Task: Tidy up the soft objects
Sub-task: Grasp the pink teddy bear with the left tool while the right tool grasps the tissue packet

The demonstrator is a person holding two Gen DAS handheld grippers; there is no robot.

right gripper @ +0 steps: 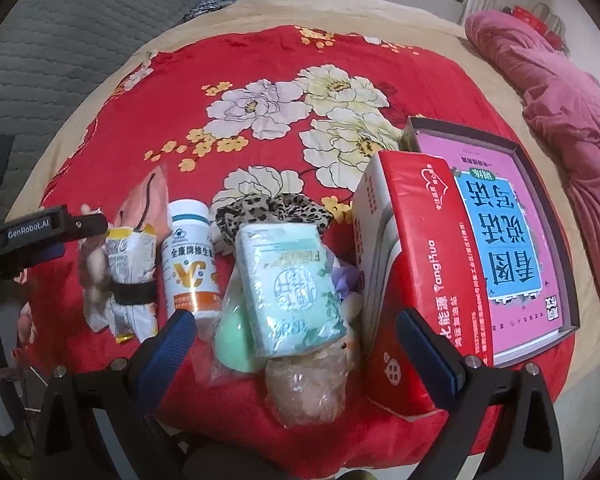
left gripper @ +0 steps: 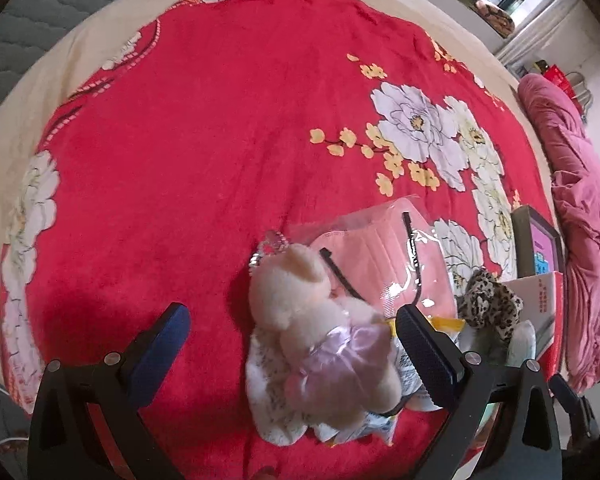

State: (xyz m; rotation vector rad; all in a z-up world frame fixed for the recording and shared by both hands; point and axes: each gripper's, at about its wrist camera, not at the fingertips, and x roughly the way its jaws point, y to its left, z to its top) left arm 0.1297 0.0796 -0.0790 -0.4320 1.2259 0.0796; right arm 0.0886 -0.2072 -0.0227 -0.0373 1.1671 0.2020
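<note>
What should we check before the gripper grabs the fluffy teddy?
1. Left gripper open wide enough: ok, both fingers are spread apart.
2. Teddy bear between the fingers: ok, it sits in the gap, closer to the right finger.
3. Nothing lying on top of the teddy: ok, it is the top item.
4. Things under it might come along: not ok, it rests on a crinkly packet and leans against the pink mask pack.
5. Right gripper out of the way: ok, it is open over the tissue pack.
6. Where the teddy should go: cannot tell.
</note>
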